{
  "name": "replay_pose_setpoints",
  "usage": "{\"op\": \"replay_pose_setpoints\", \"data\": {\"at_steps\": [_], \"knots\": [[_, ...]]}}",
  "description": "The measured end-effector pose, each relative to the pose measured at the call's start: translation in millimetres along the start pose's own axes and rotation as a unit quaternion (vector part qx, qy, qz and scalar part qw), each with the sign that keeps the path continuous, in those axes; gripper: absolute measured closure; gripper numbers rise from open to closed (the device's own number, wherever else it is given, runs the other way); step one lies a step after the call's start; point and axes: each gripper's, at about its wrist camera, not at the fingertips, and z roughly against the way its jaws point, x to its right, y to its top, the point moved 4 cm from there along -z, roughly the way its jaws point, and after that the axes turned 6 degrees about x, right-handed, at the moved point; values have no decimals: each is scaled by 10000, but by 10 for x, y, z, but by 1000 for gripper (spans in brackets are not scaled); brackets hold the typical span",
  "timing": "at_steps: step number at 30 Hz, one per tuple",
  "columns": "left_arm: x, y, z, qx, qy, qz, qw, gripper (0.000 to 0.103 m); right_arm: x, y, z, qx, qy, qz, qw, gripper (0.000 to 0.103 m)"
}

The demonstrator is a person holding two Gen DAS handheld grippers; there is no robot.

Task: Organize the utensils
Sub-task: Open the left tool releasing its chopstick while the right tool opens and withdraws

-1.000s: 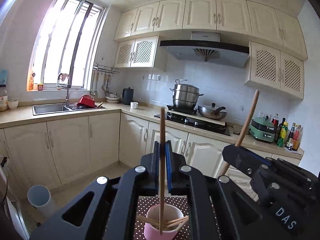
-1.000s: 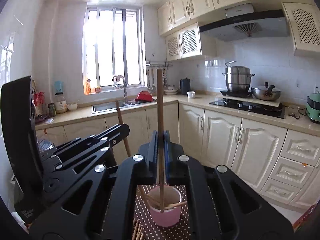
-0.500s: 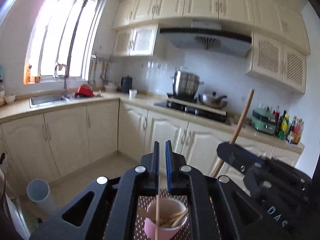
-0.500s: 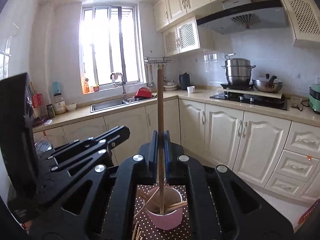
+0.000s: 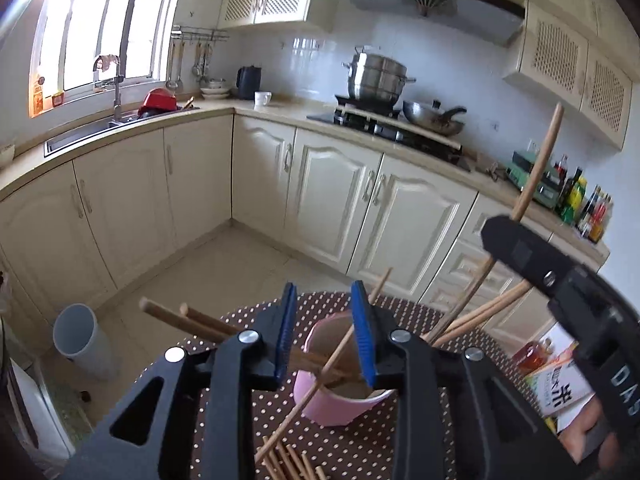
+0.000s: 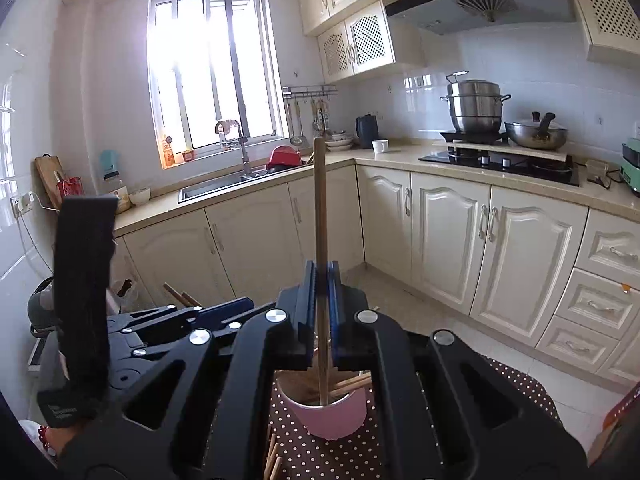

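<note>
The right tool (image 6: 321,312), clamped tight on an upright chopstick (image 6: 320,216) whose tip is already inside the pink cup (image 6: 332,416) on the dotted counter, should lower straight and release only when deep — the left tool (image 5: 326,336), jaws just parted, grips nothing.

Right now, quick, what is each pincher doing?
Left gripper: jaws just opened, holding nothing, above the pink cup.
Right gripper: shut on an upright chopstick.
</note>
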Motion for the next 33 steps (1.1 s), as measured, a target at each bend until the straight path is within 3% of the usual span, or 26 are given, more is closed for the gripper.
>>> {"op": "replay_pose_setpoints", "data": {"at_steps": [11, 14, 22, 29, 32, 33], "knots": [[104, -79, -61, -54, 53, -489, 9988, 70, 82, -100, -114, -271, -32, -116, 9996, 97], [109, -110, -87, -173, -22, -489, 9987, 69, 104, -165, -168, -434, 5, -144, 9990, 97], [29, -85, 128, 20, -61, -429, 9991, 69, 105, -260, -189, -601, -8, -153, 9981, 96], [-84, -170, 333, 92, -67, -373, 9992, 62, 56, -269, -111, -581, 19, -202, 9981, 95], [-48, -148, 340, 100, -77, -400, 9991, 62, 18, -244, -55, -514, -19, -147, 9986, 76], [-28, -140, 343, 110, -85, -428, 9990, 62, 21, -227, -37, -470, -23, -163, 9988, 61]]}}
